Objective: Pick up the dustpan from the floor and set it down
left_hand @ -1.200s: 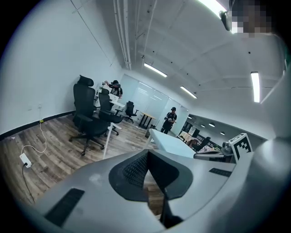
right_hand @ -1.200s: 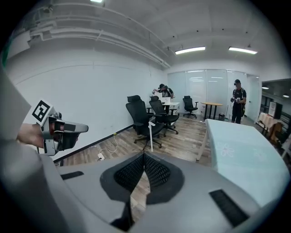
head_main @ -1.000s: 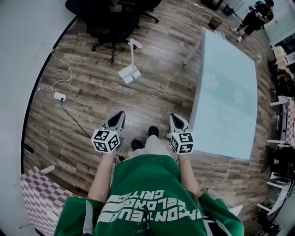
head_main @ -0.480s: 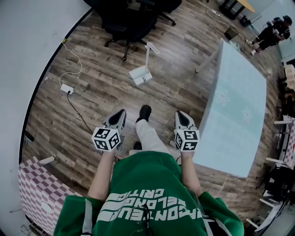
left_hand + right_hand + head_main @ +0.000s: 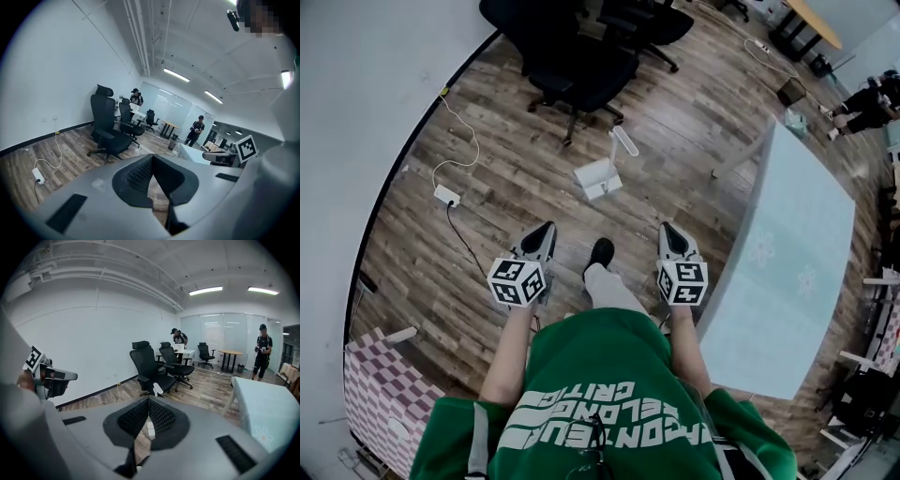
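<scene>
The white dustpan (image 5: 598, 178) stands on the wooden floor with its long handle (image 5: 622, 142) upright, just in front of the black chairs. Both of my grippers are held out ahead of the person's body, well short of the dustpan and on either side of the person's black shoe (image 5: 600, 253). The left gripper (image 5: 542, 232) has its jaws together and holds nothing; in its own view the left gripper (image 5: 152, 158) shows only floor past its tips. The right gripper (image 5: 671, 232) is shut and empty too. Past the right gripper (image 5: 149, 400) the dustpan's handle (image 5: 157, 389) shows.
Black office chairs (image 5: 581, 56) stand beyond the dustpan. A light blue table (image 5: 787, 272) fills the right side. A power strip with a white cable (image 5: 447, 195) lies by the left wall. A checkered cloth (image 5: 375, 394) is at the lower left. A person (image 5: 872, 98) stands far right.
The person has walked forward with both grippers held out; the dustpan and chairs have come closer and the table has slid to the right. The jaws stayed together.
</scene>
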